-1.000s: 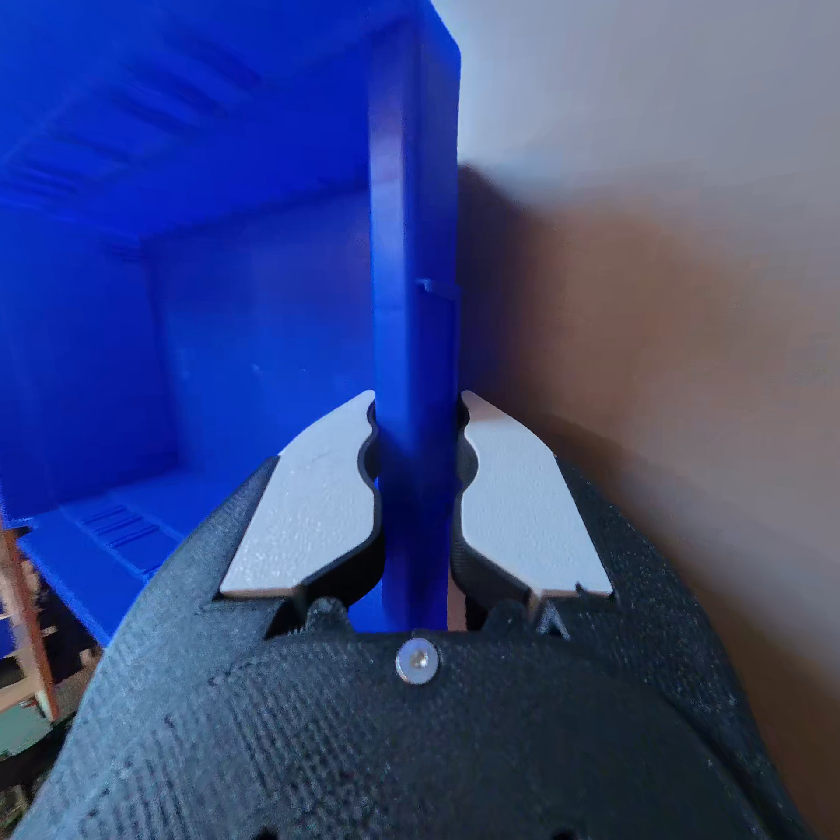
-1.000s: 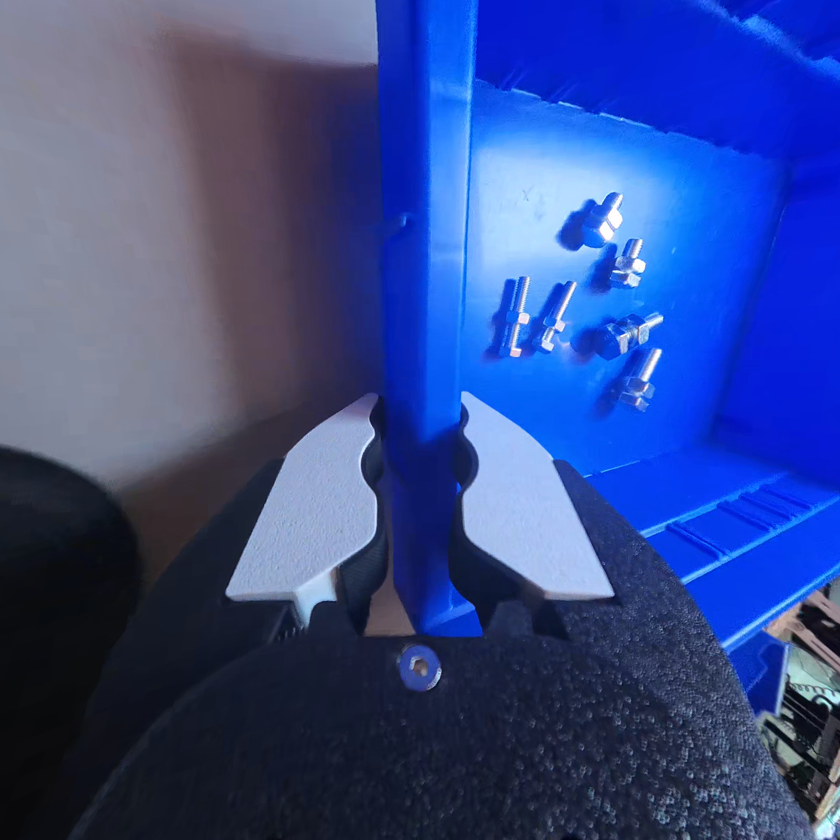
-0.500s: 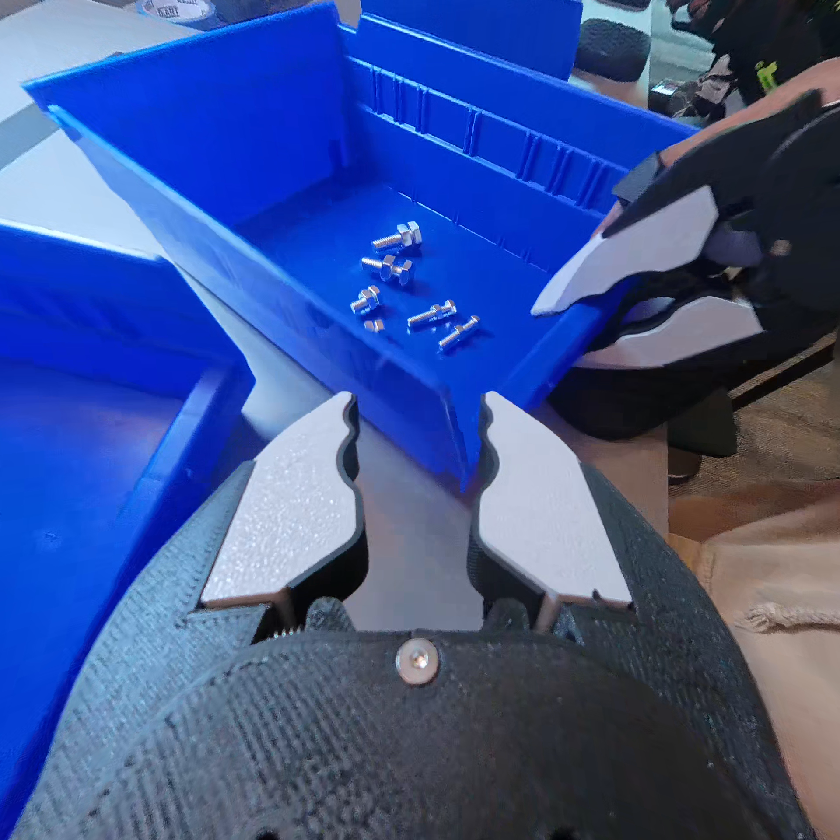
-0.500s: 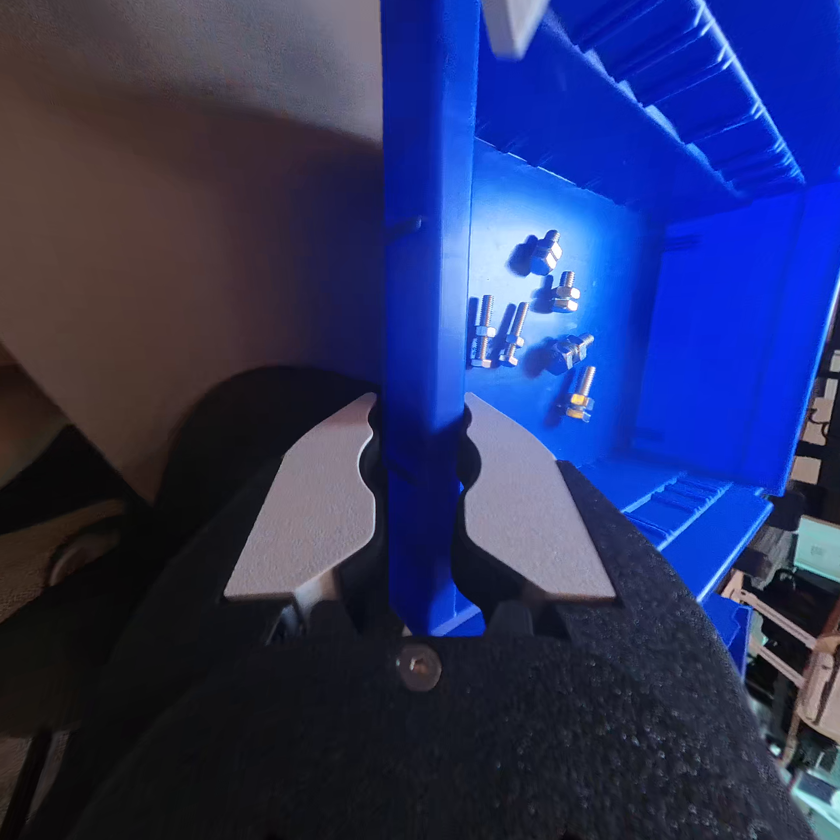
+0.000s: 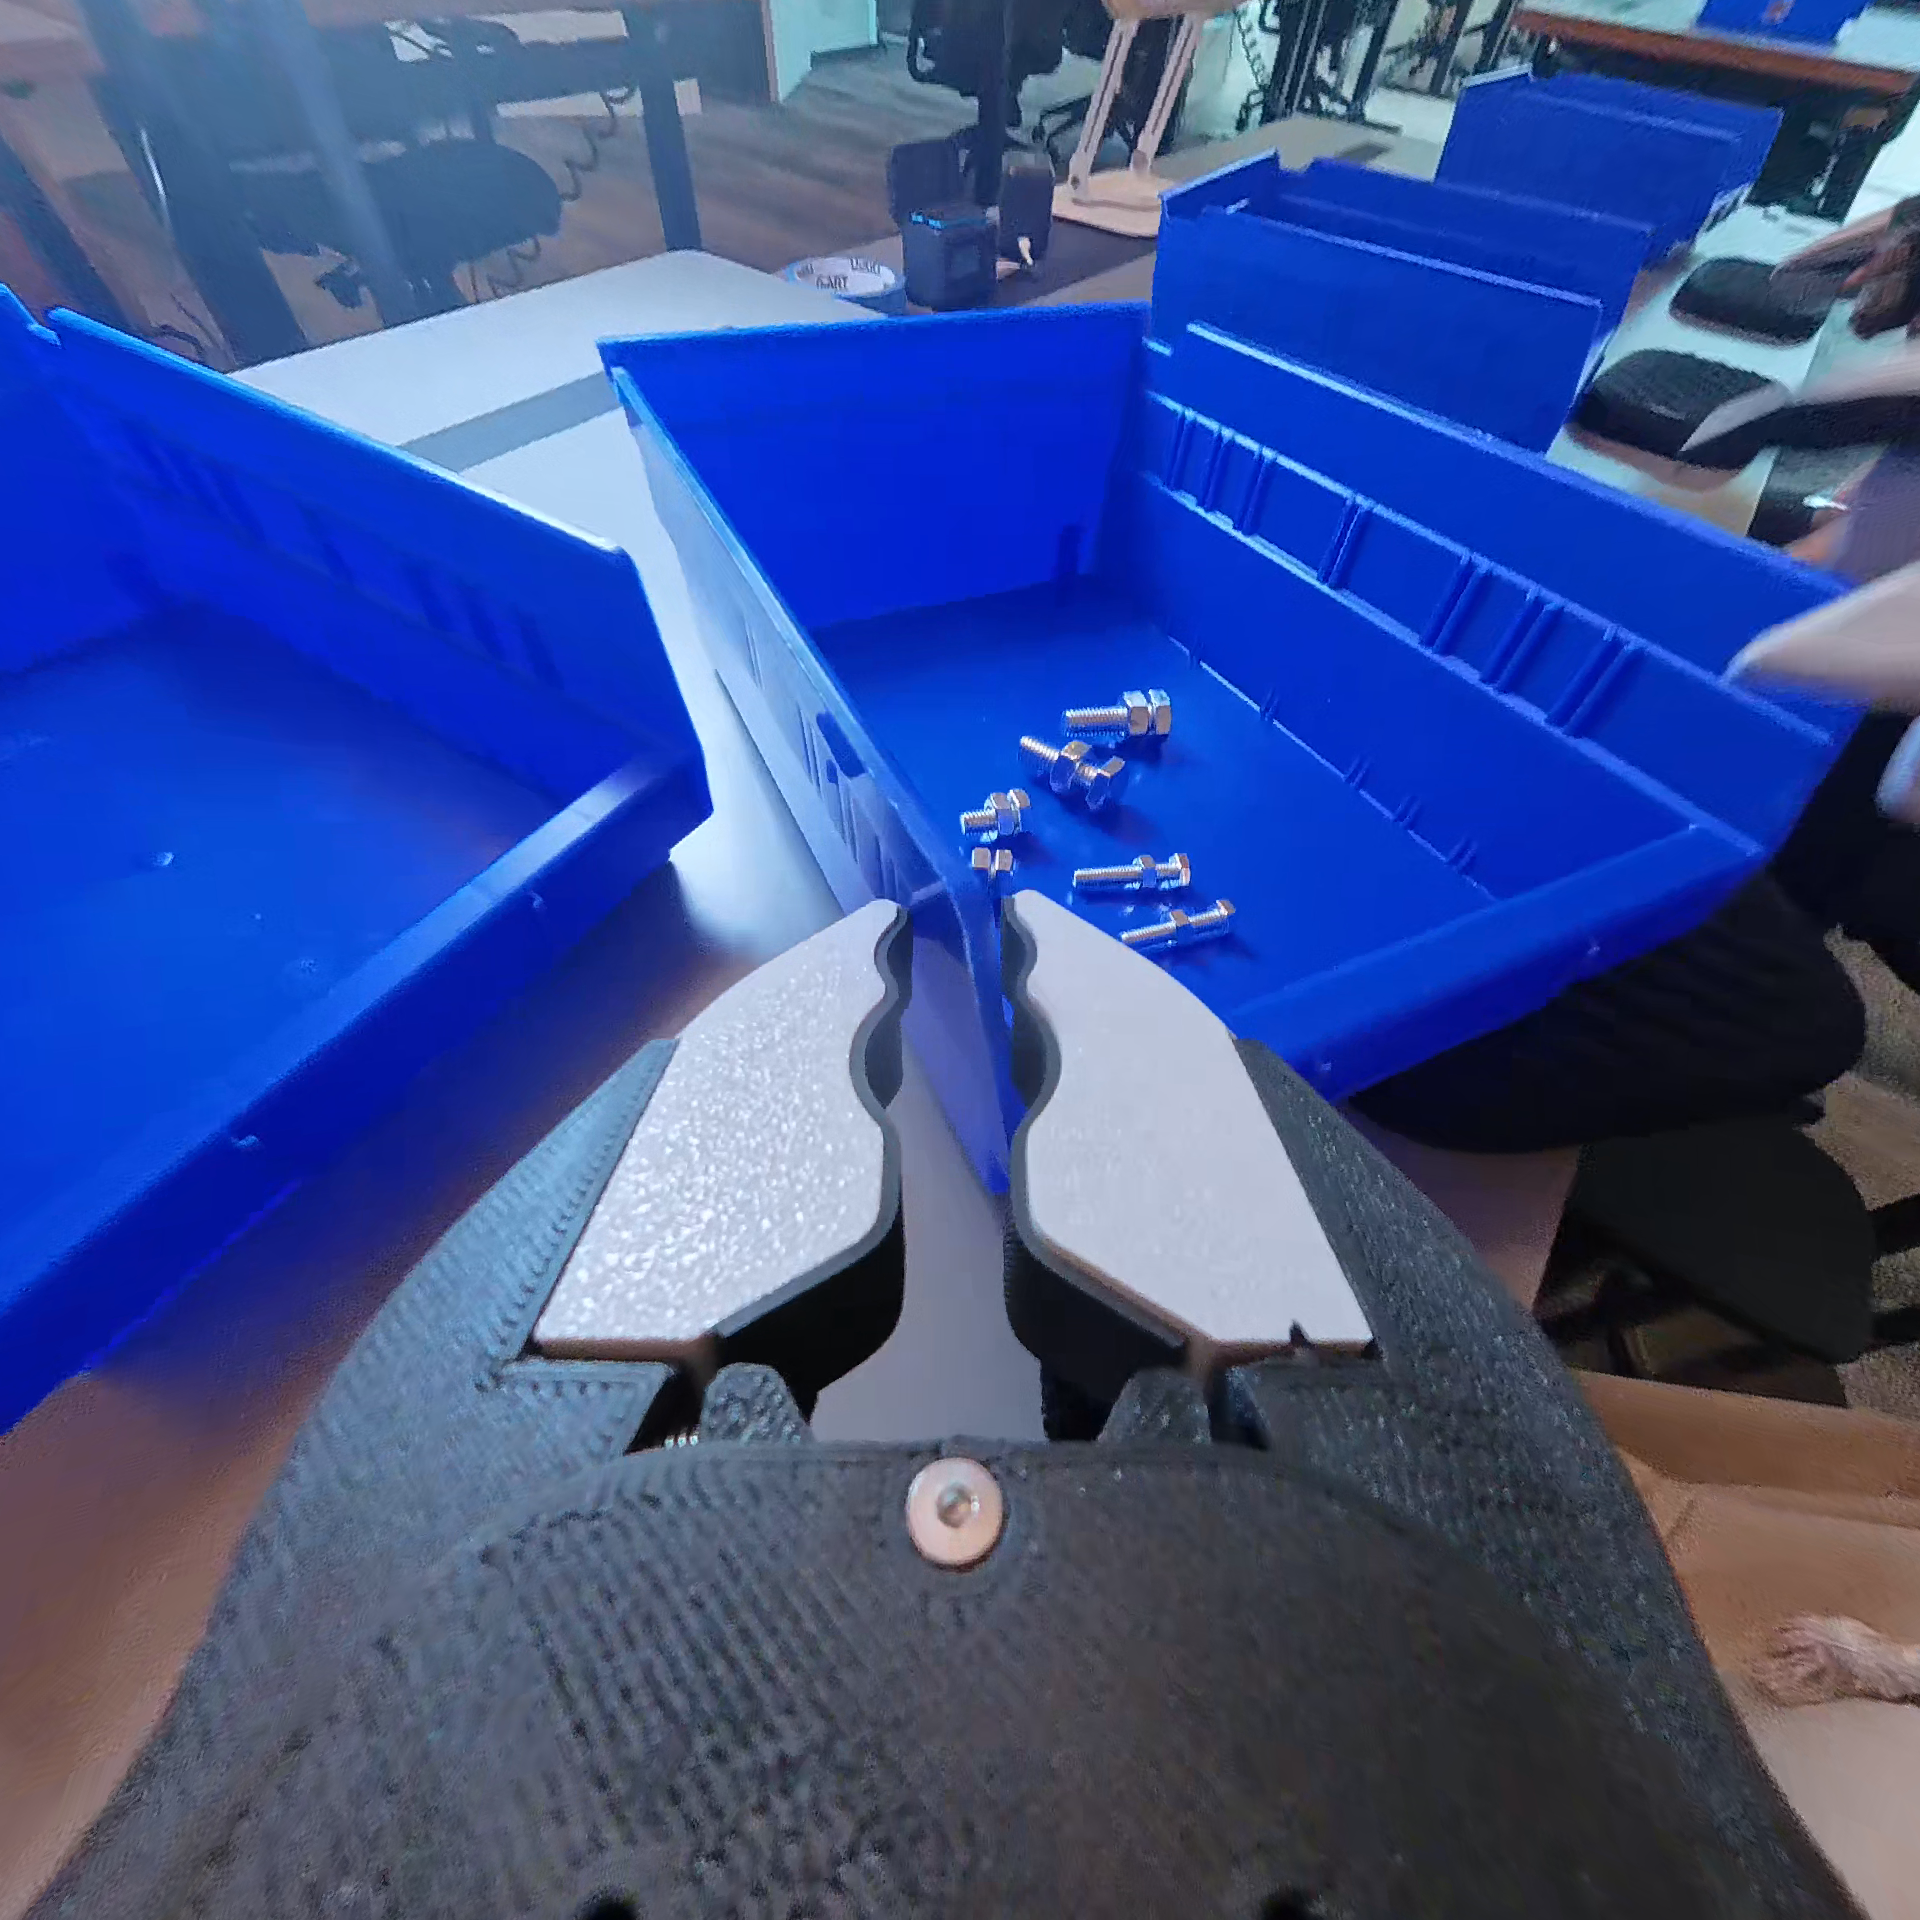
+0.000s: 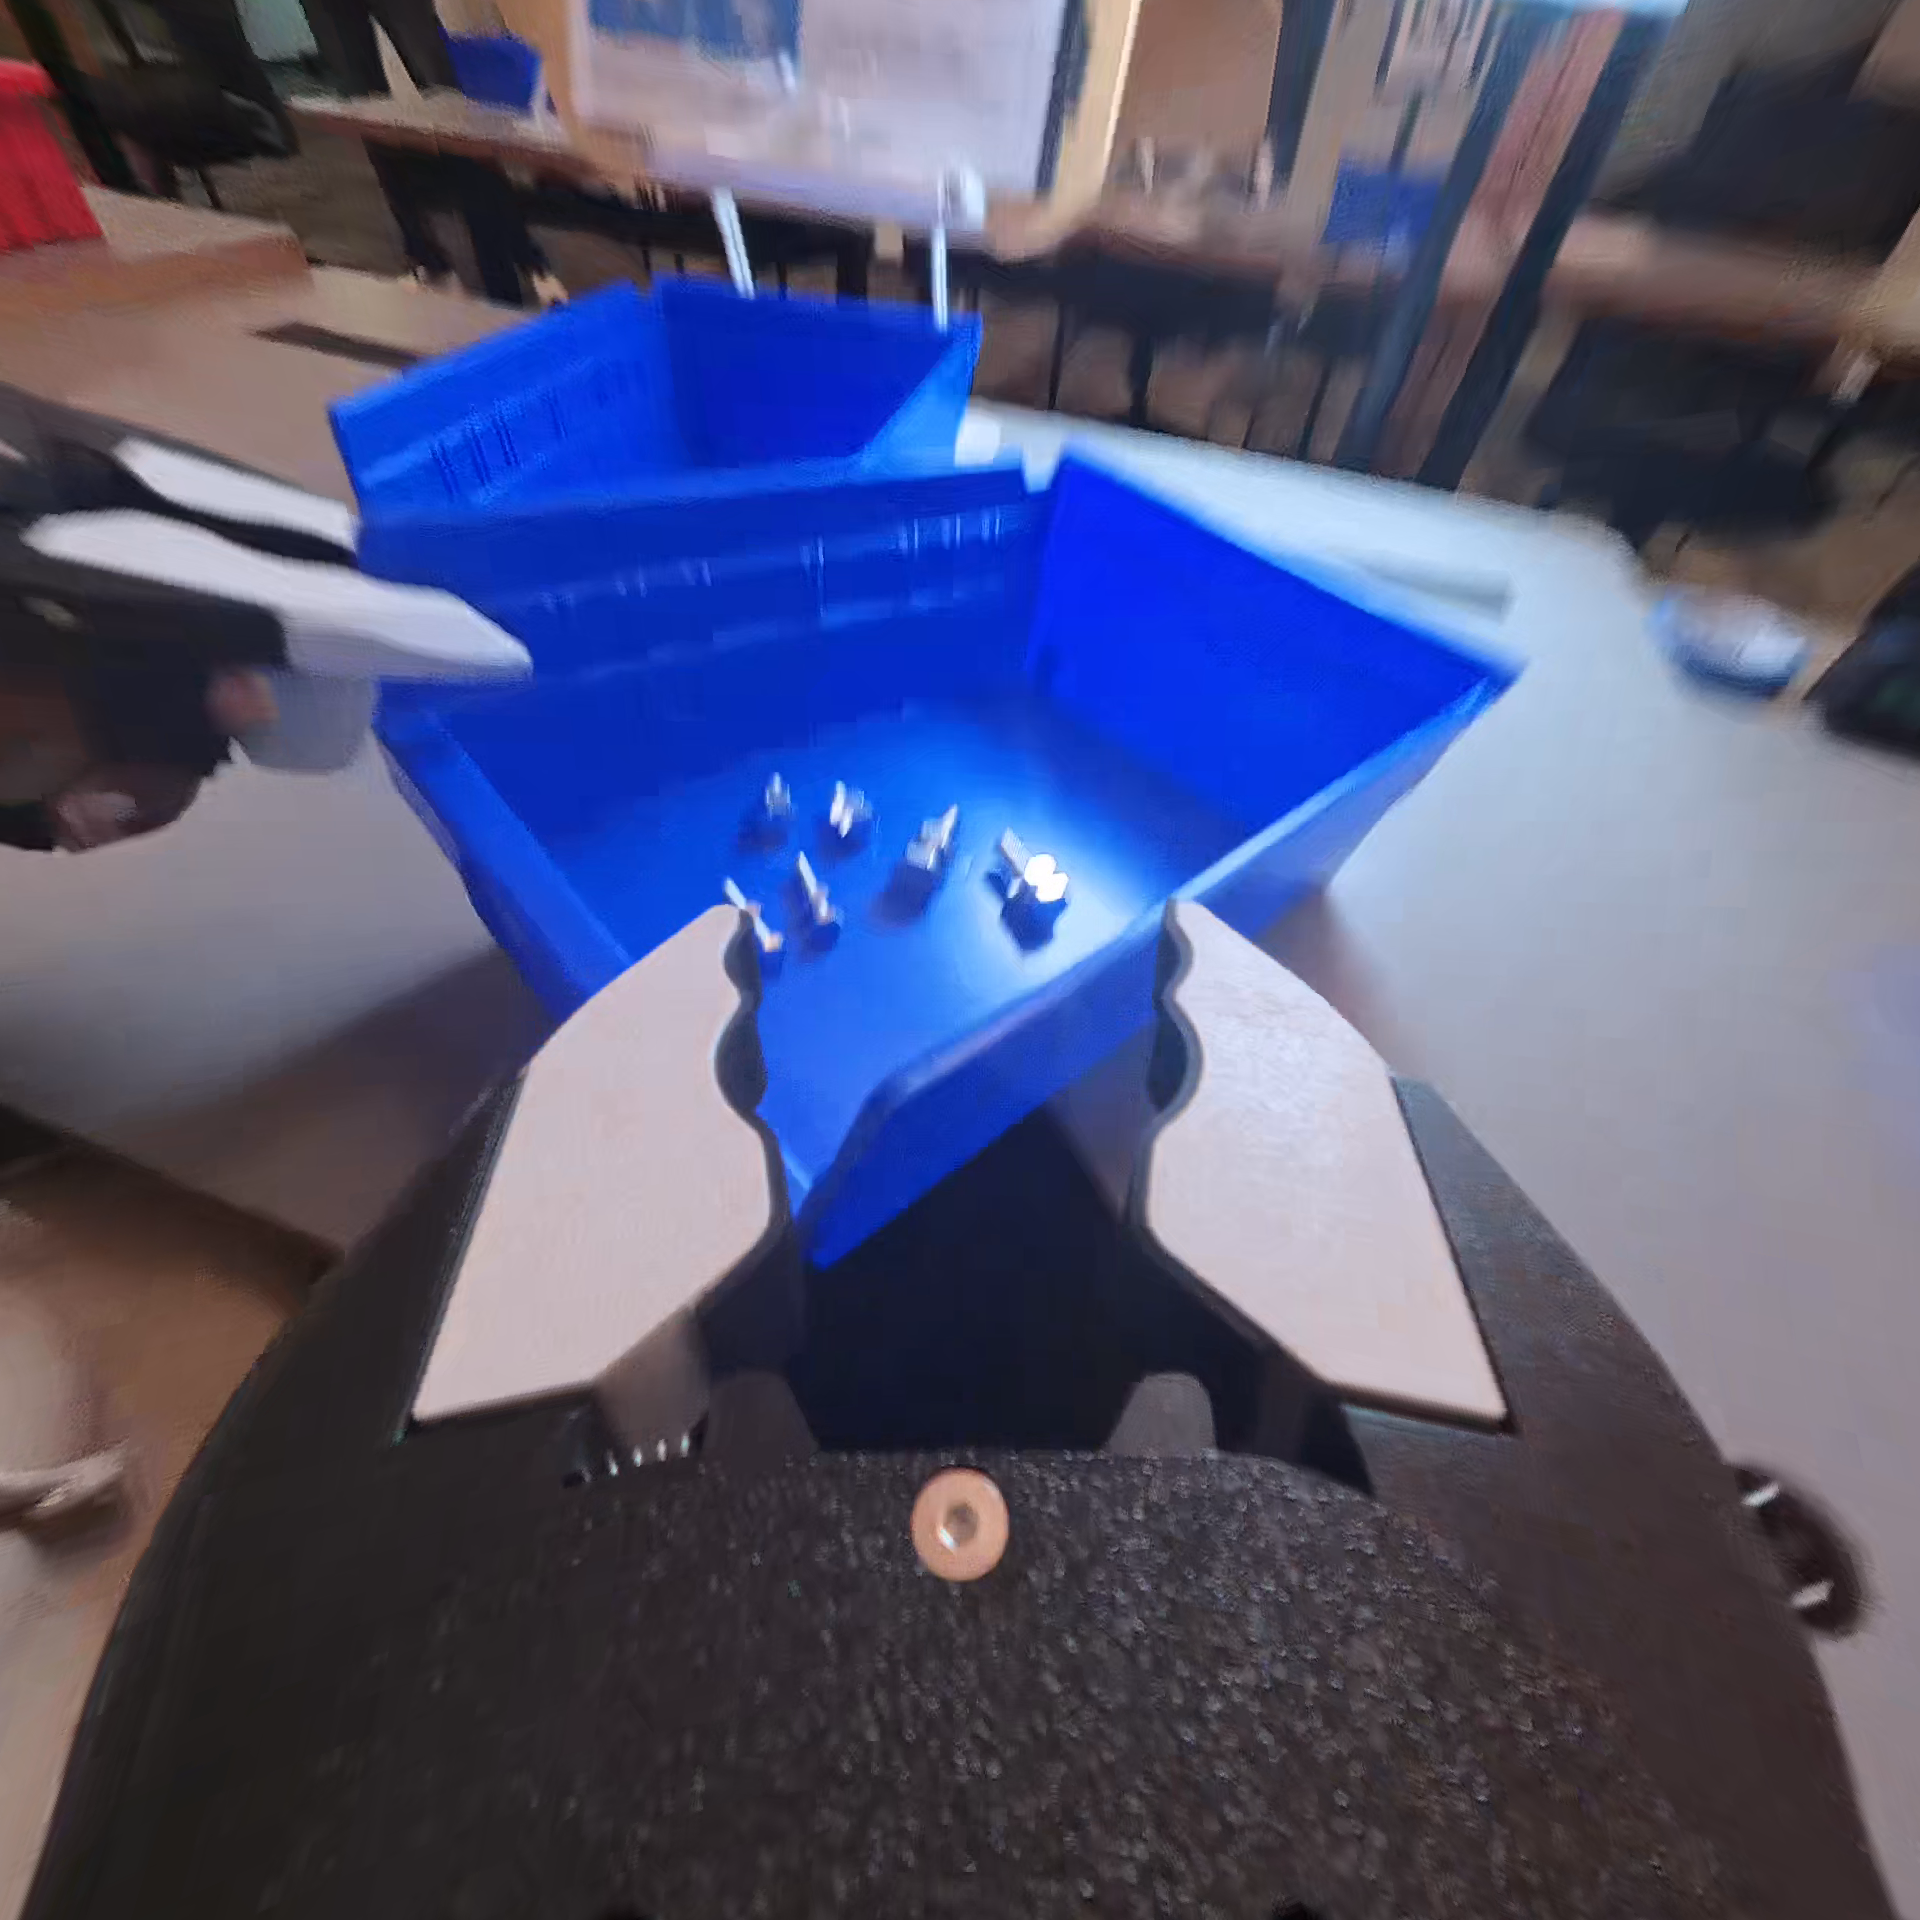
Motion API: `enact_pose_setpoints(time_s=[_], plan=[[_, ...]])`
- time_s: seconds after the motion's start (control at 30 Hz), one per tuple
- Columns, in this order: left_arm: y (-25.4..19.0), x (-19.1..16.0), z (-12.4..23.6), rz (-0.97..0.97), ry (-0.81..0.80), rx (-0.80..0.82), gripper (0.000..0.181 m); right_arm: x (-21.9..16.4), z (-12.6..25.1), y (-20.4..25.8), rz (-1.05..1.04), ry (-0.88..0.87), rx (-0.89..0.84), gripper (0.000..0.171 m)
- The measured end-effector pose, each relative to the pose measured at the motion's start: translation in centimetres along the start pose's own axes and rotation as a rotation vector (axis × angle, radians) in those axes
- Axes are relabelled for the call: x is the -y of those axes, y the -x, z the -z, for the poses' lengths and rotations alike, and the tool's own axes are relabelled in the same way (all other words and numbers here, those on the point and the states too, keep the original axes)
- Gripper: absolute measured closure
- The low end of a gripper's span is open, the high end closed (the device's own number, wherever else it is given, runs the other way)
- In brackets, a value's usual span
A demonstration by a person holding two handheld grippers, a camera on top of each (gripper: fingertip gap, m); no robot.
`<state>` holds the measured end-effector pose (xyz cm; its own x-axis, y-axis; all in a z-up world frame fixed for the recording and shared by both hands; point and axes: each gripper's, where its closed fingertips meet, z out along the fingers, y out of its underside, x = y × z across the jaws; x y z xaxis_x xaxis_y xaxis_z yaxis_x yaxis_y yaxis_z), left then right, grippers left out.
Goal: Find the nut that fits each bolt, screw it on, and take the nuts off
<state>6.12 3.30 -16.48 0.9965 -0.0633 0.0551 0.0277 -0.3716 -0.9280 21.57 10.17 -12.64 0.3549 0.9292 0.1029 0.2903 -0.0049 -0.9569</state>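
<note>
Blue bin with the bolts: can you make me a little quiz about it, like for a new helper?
1. True or false: the right gripper is shut on the blue bin.
2. The bolts are: A) hanging in the air, B) lying loose on the bin's floor, C) pinched between fingers.
3. Fill in: ___ bolts can be counted in the bin.

Key: 1 false, it is wide open with the bin's near corner between its fingers. 2 B. 3 six.
</note>
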Motion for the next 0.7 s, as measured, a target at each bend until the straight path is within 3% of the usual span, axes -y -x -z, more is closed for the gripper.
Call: enact_pose_setpoints(time_s=[0.1,0.17,0.27,0.5,0.7], plan=[[-1.2,0.5,0.7,-0.016,-0.049,0.023,0.165,-5.0,-1.1,1.1,-0.168,0.069,0.04,0.107],[-1.9,1.0,1.1,-0.083,-0.082,0.054,0.163,-4.8,-0.2,-0.2,-0.138,-0.004,-0.043,0.149],[-3.0,3.3,2.6,-0.134,-0.182,0.076,0.166,-3.6,1.0,-1.1,-0.028,-0.026,-0.095,0.155],[-2.7,8.7,10.0,-0.182,-0.329,0.17,0.164,6.3,2.6,0.6,0.179,-0.106,-0.032,0.156],[1.9,11.3,19.4,-0.154,-0.447,0.337,0.163,14.5,-0.6,7.4,0.283,-0.206,0.123,0.155]])
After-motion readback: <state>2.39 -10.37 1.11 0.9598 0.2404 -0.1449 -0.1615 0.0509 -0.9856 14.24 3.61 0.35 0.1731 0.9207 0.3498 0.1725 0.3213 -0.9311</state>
